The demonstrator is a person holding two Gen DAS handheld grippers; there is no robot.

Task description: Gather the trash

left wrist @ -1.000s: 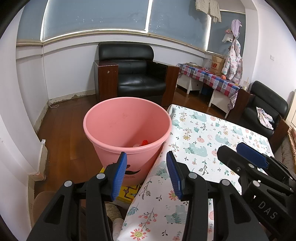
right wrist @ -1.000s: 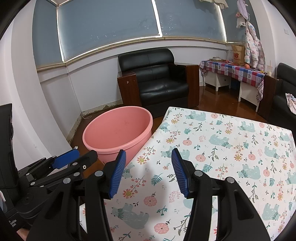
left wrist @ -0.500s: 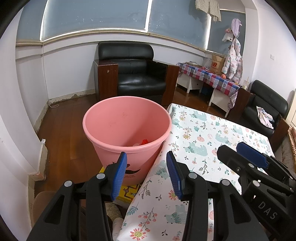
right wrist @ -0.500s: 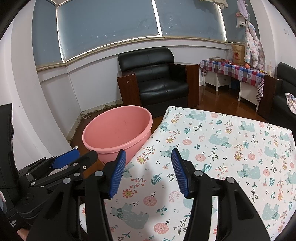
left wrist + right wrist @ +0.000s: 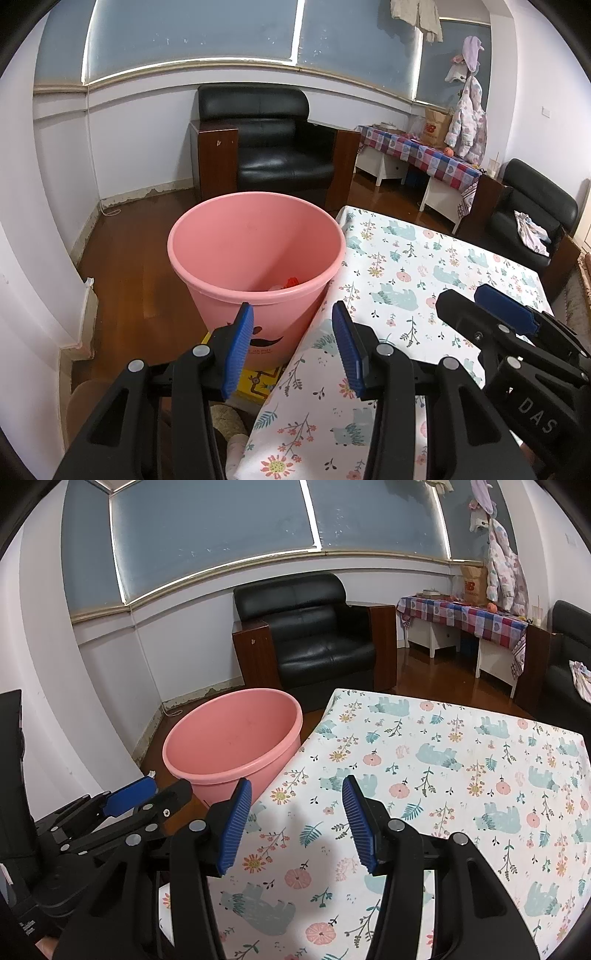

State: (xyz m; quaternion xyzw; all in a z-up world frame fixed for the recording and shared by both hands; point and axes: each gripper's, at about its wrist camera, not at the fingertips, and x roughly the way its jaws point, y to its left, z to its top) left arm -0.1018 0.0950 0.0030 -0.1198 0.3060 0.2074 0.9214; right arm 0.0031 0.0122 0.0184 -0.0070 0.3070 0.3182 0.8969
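Note:
A pink bucket (image 5: 255, 254) stands on the floor against the left edge of a table with a floral cloth (image 5: 424, 280). A bit of red and pale trash (image 5: 290, 282) lies at its bottom. The bucket also shows in the right wrist view (image 5: 232, 738). My left gripper (image 5: 291, 343) is open and empty, held over the table's left edge just short of the bucket. My right gripper (image 5: 295, 823) is open and empty above the cloth (image 5: 443, 775). Each gripper shows in the other's view: the right one (image 5: 491, 317), the left one (image 5: 147, 797).
A black armchair (image 5: 269, 147) stands behind the bucket. A side table with a checked cloth (image 5: 421, 155) and another black chair (image 5: 532, 214) are at the right. A yellow box (image 5: 258, 380) lies under the bucket. Wooden floor (image 5: 129, 266) lies to the left.

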